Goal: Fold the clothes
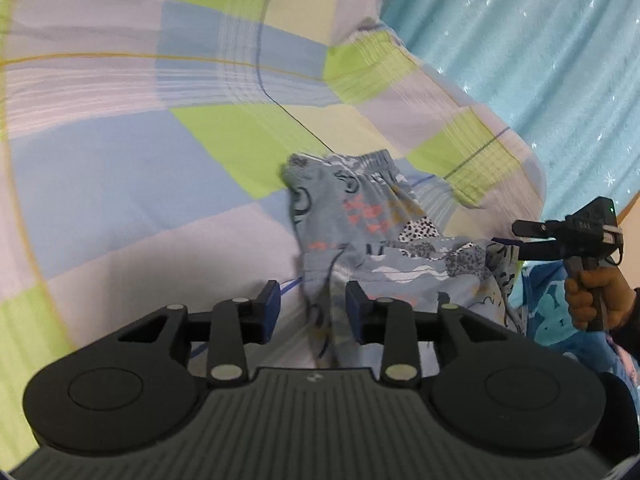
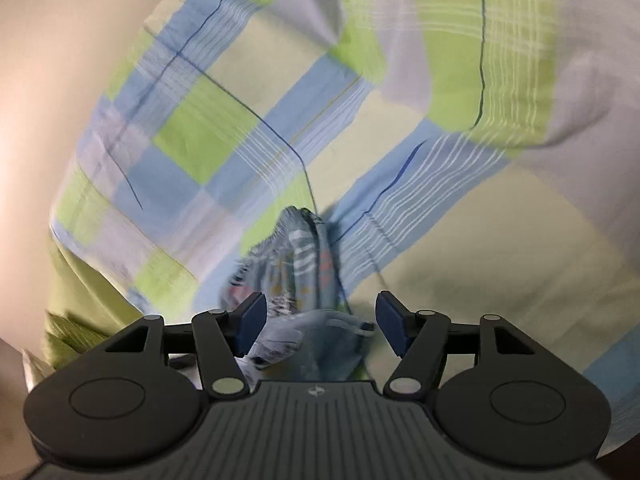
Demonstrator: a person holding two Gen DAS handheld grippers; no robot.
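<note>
Though crumpled, shorts (image 1: 360, 236) waistband-far, lengthwise.

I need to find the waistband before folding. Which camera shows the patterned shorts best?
The left wrist view: the shorts lie spread on the checked quilt, elastic waistband visible at the far end. The right wrist view shows only a blurred, bunched end.

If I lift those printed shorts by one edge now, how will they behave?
Probably floppy: the printed shorts already lie rumpled in soft folds on the checked bedsheet. Likely light, being thin fabric. With both the left gripper and right gripper open around cloth, a single-edge lift would likely sag and unfold.
</note>
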